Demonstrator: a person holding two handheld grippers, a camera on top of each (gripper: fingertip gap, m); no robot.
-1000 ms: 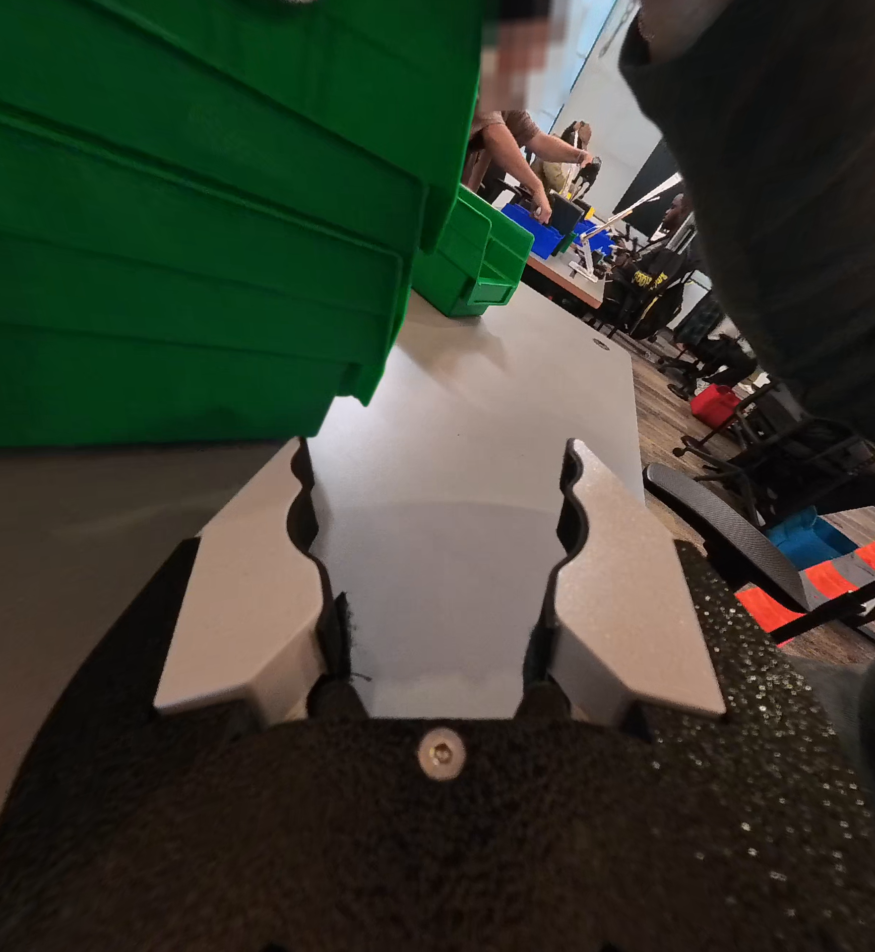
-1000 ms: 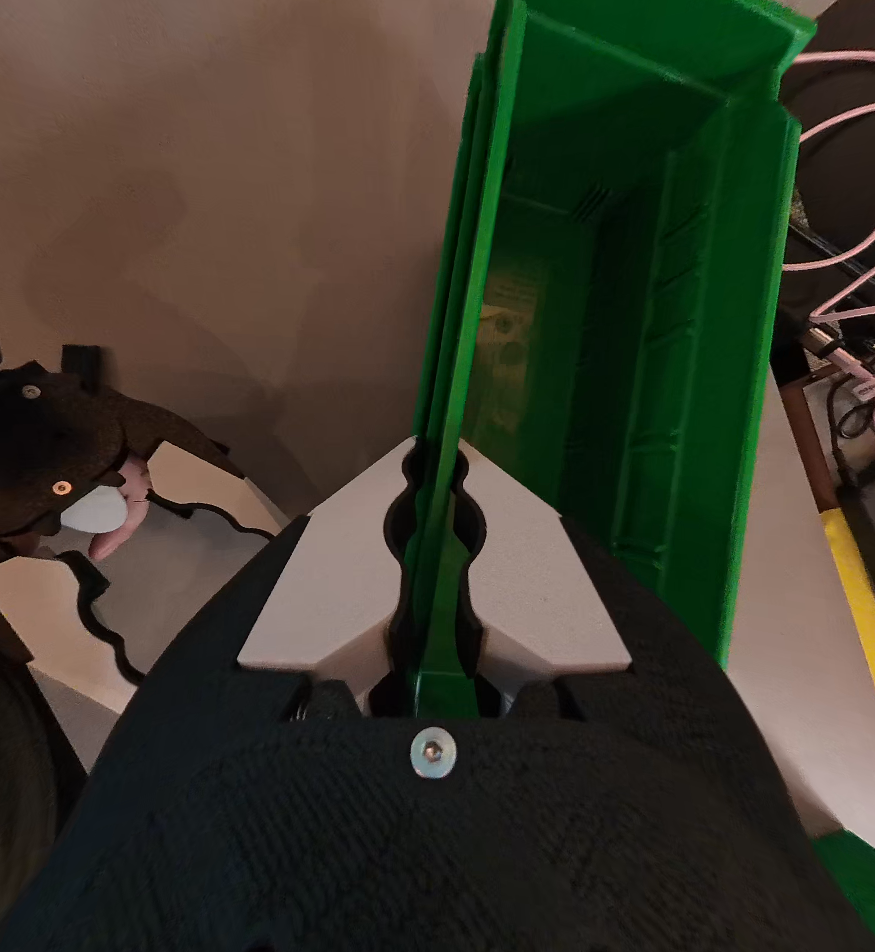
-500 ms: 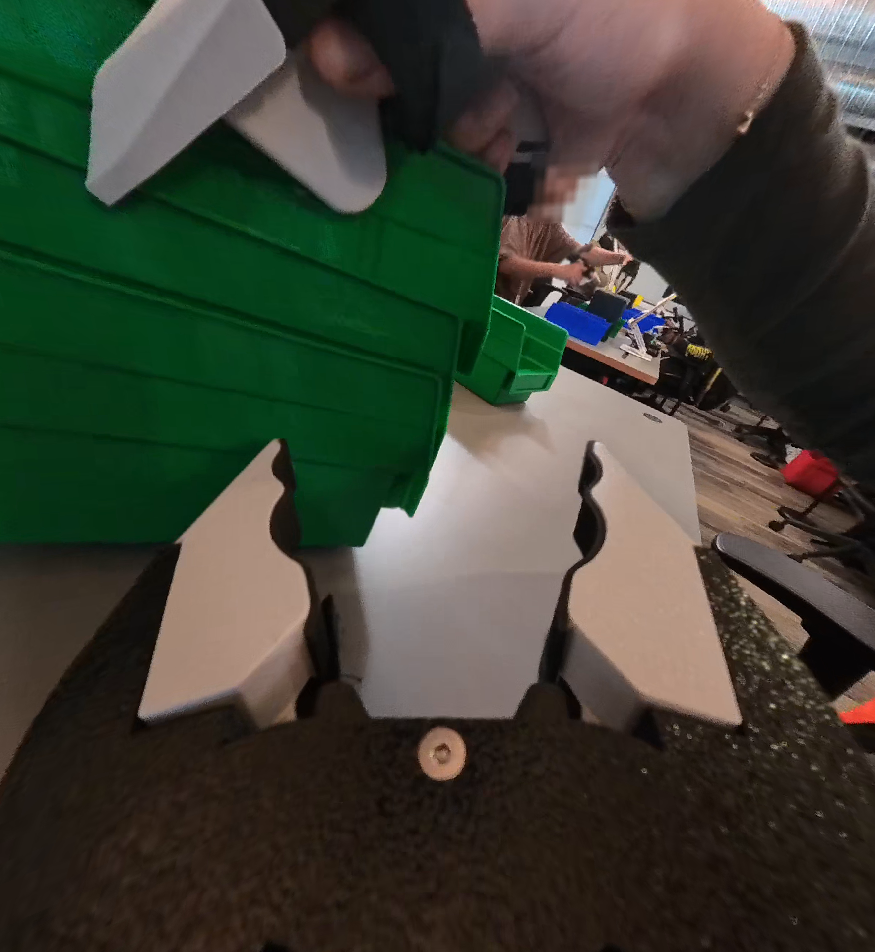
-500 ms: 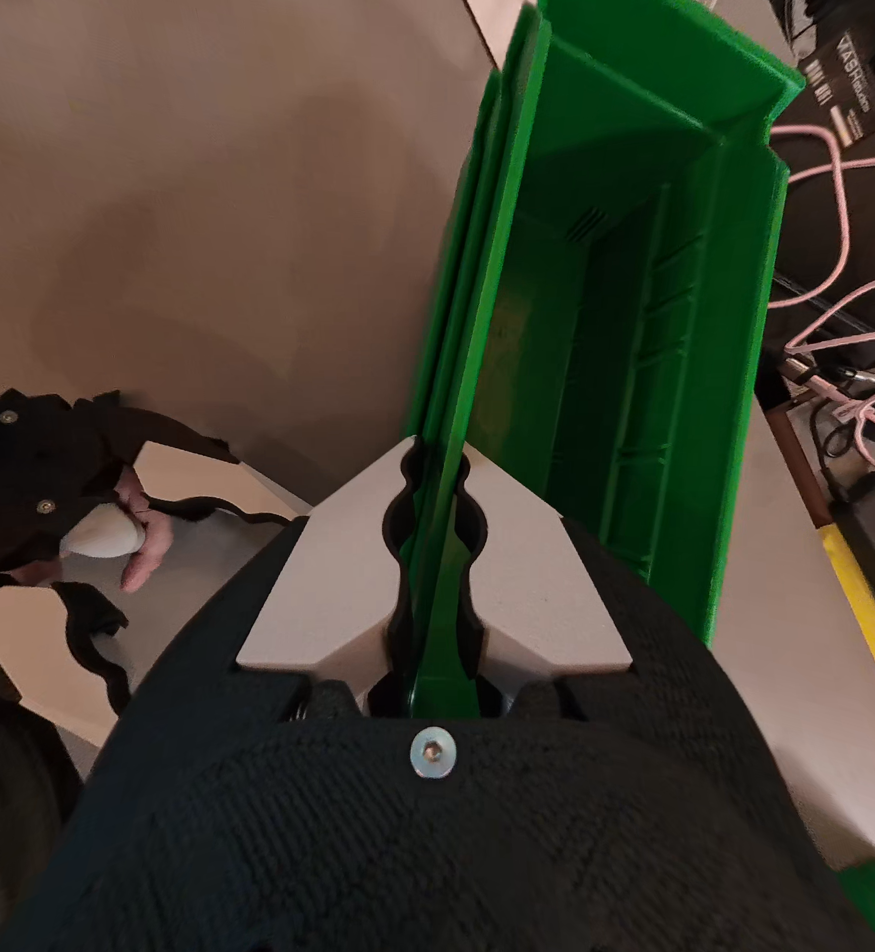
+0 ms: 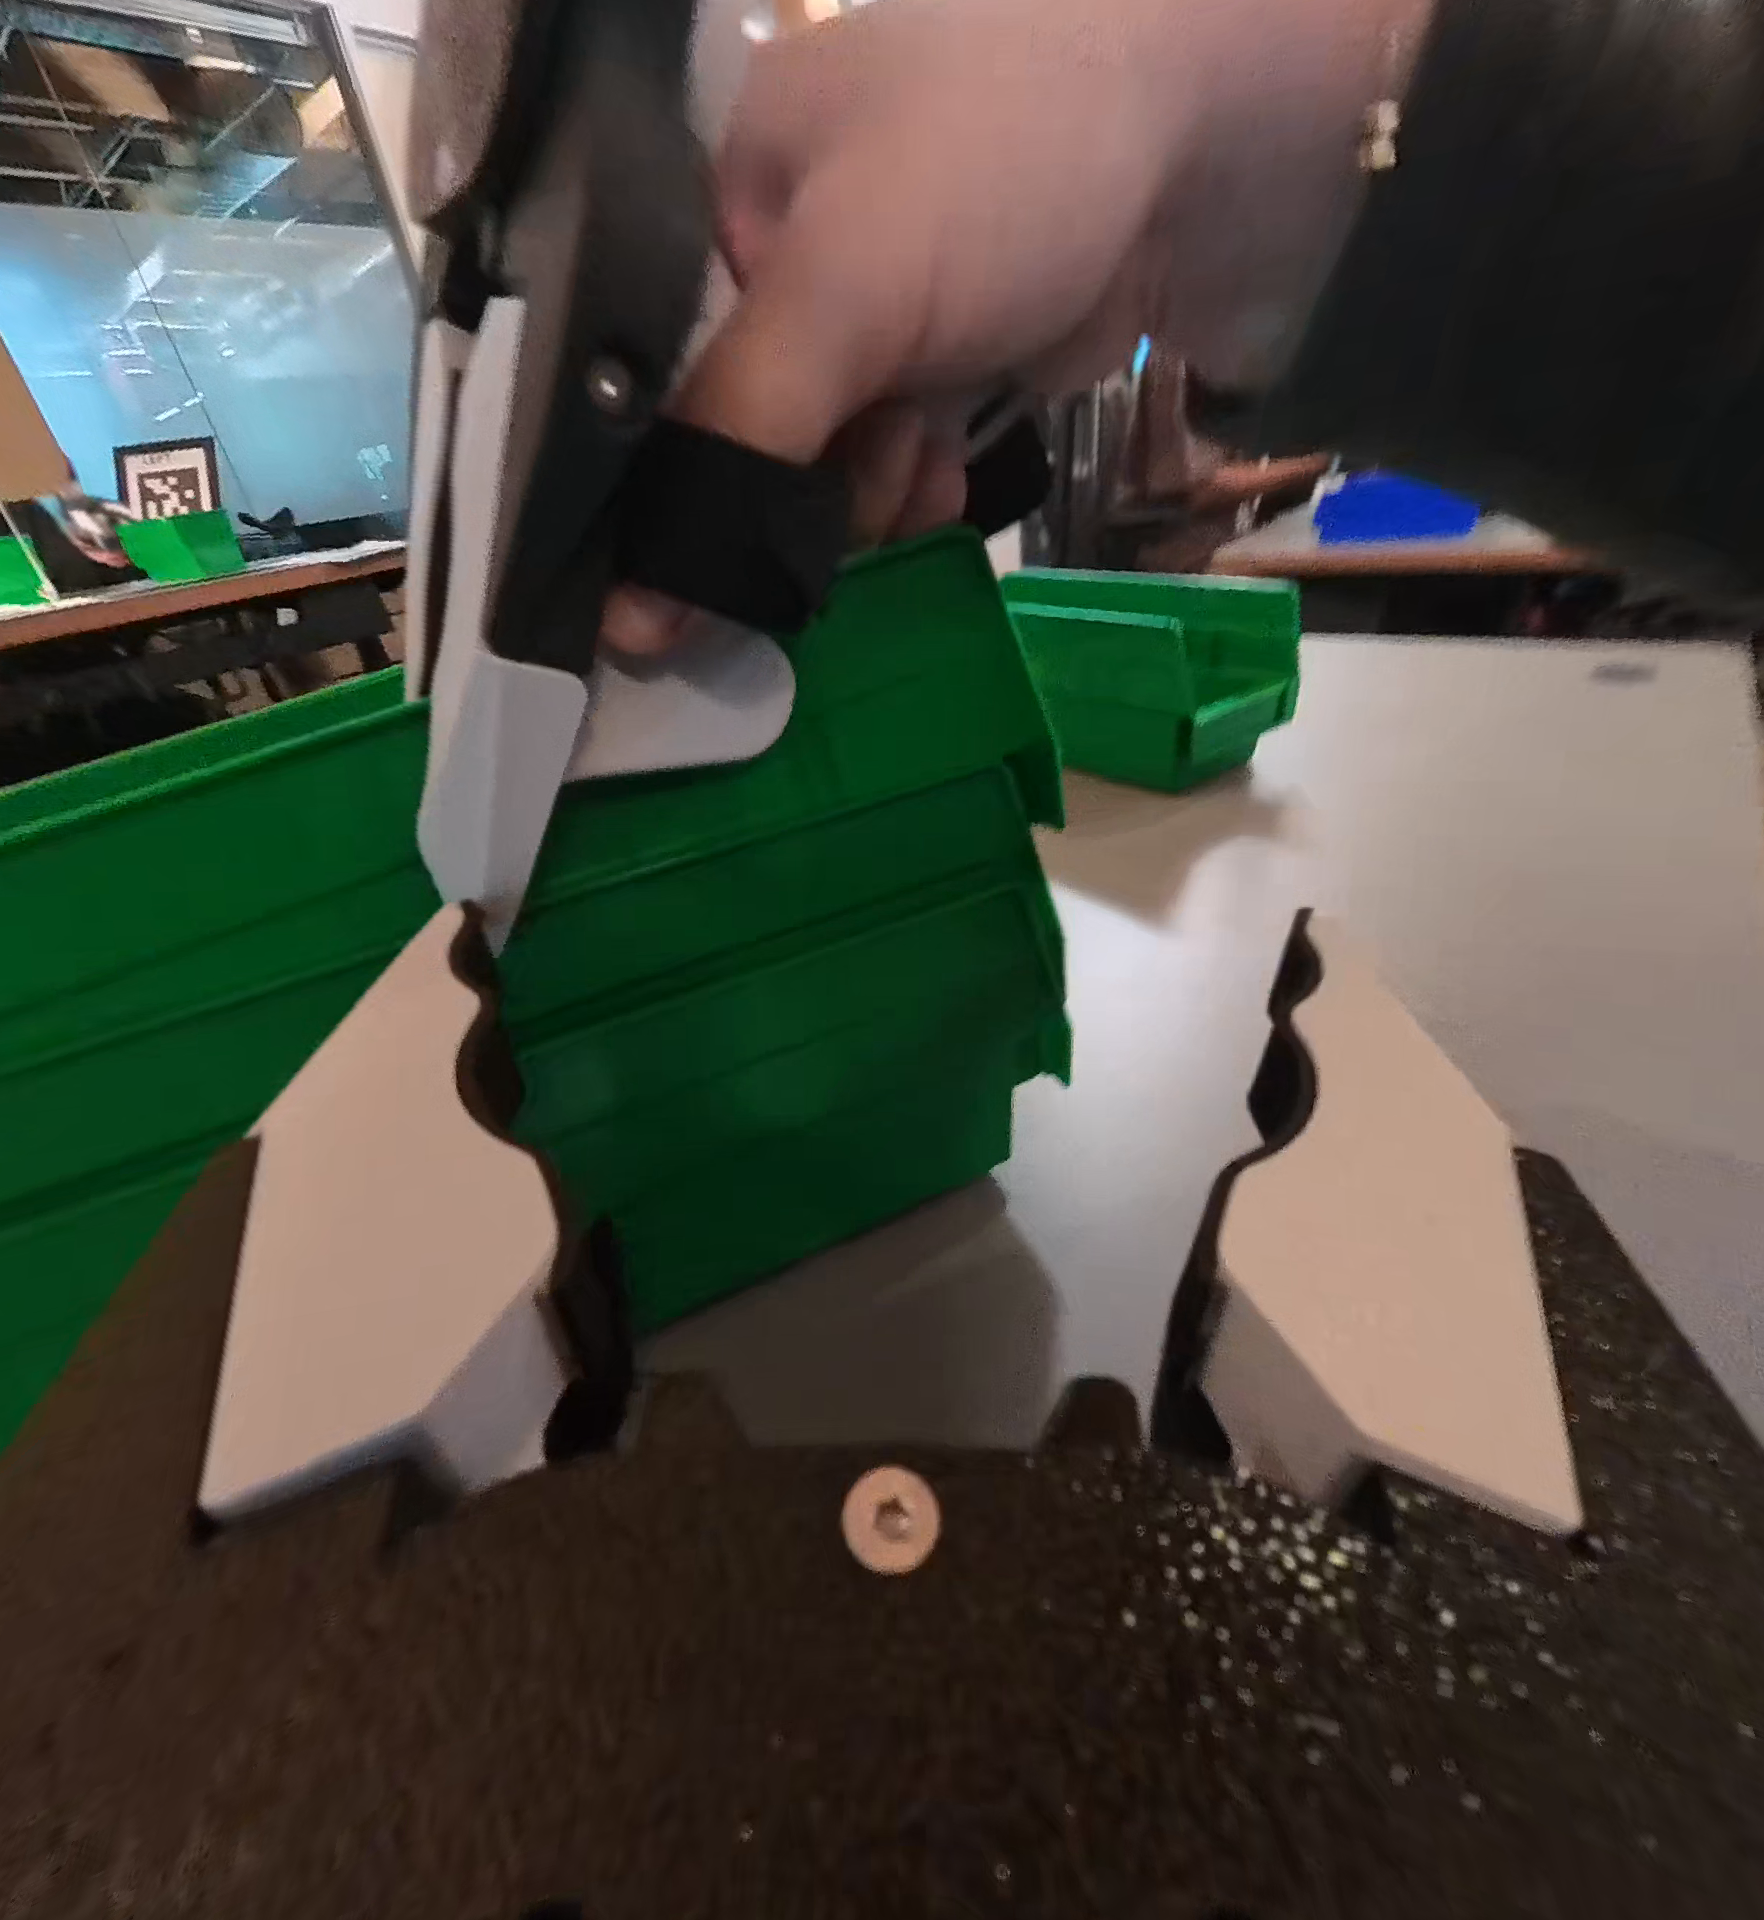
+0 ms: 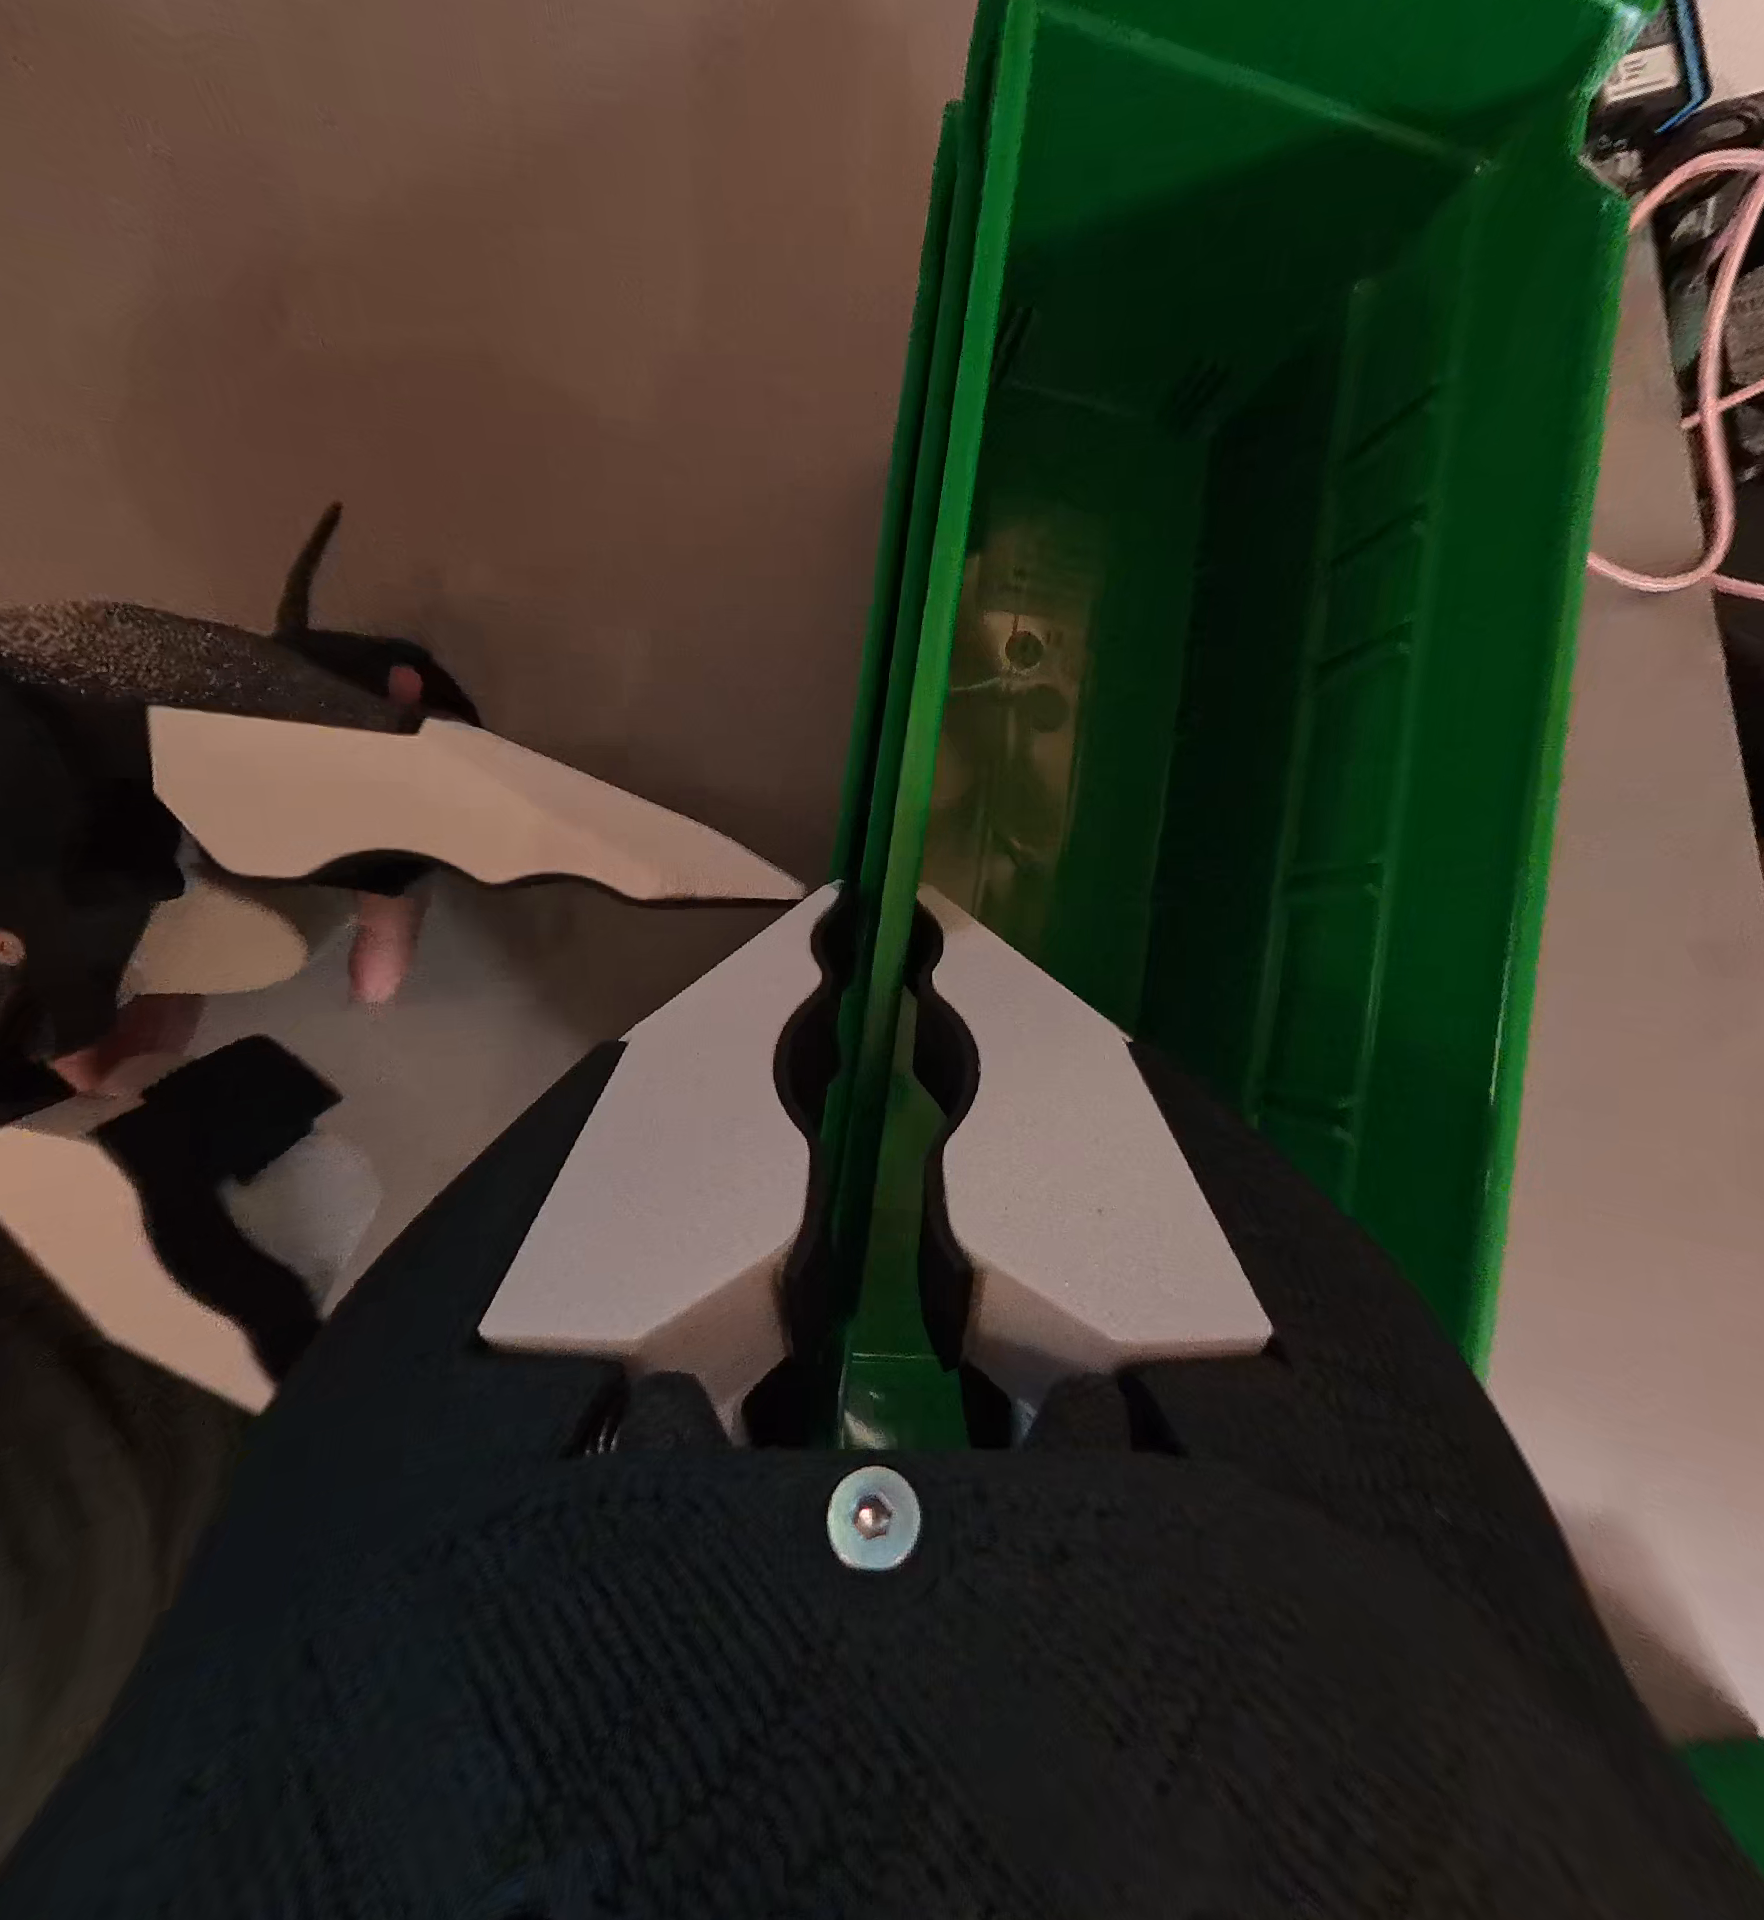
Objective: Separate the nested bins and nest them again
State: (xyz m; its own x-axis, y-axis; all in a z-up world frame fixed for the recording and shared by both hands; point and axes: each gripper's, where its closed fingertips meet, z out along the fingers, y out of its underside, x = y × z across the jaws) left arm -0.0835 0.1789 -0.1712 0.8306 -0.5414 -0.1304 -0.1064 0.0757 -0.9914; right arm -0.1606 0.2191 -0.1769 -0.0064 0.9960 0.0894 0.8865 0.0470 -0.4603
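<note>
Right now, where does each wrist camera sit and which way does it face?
Left wrist view: low over the grey table, looking level along the open left gripper at the side of the stacked green bins; the right hand holds the right gripper on the stack's rim.
Right wrist view: above the stack, looking down along the right gripper, shut on the top bin's side wall; left gripper at left.
Shared: both grippers, the green bins, the table.

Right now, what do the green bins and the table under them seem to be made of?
The green bins look like moulded plastic with a slight gloss: thin walls, ribs inside, soft reflections. The table looks like a smooth grey laminate or painted board with a dull sheen; I cannot tell which.
</note>
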